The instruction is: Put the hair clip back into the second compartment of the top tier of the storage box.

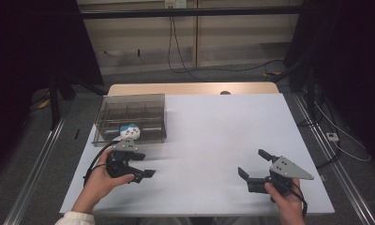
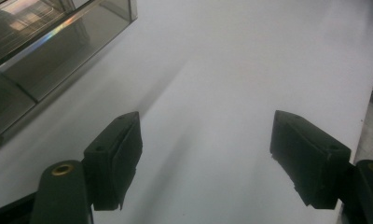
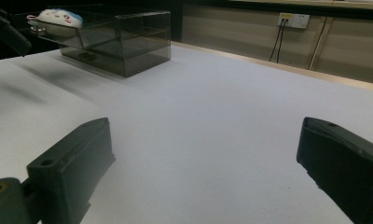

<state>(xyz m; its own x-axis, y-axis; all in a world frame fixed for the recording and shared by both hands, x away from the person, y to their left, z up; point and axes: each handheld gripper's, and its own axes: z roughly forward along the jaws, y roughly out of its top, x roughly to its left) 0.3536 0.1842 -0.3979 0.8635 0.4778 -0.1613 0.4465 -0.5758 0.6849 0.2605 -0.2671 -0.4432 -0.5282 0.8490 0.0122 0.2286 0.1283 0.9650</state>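
**Soft toy resting on the clear organiser box, both grippers empty**

Nearest the high camera, two forearms are entering from the bottom edge, each hand carrying a black two-jaw gripper. On the left, the left gripper (image 1: 138, 165) is hanging just in front of the box with its jaws spread and nothing between them; the left gripper view is showing bare white tabletop (image 2: 231, 84) between the pads. On the right, the right gripper (image 1: 252, 163), topped by a grey three-cornered plate, is likewise standing released and empty, well apart from the box.

The thing in hand appears to be the small white plush toy with a blue cap and a printed face (image 1: 130, 131), which is lying on the front edge of the smoky transparent plastic compartment box (image 1: 148, 105), just beyond the left gripper. In the right gripper view the toy (image 3: 55, 17) is sitting on the box's top near one corner (image 3: 128, 42).

Judged by its look, the toy is light, soft and compressible, so it is unlikely to slip or break; a grip across the rounded body should be holding it best, with the jaws closing well past first contact.

The box is probably light and smooth-walled, so a sideways push against it may be sliding it across the table. Its rim is standing in the way of a low approach; coming down from above seems cleaner. Cables are running along the floor behind the table.
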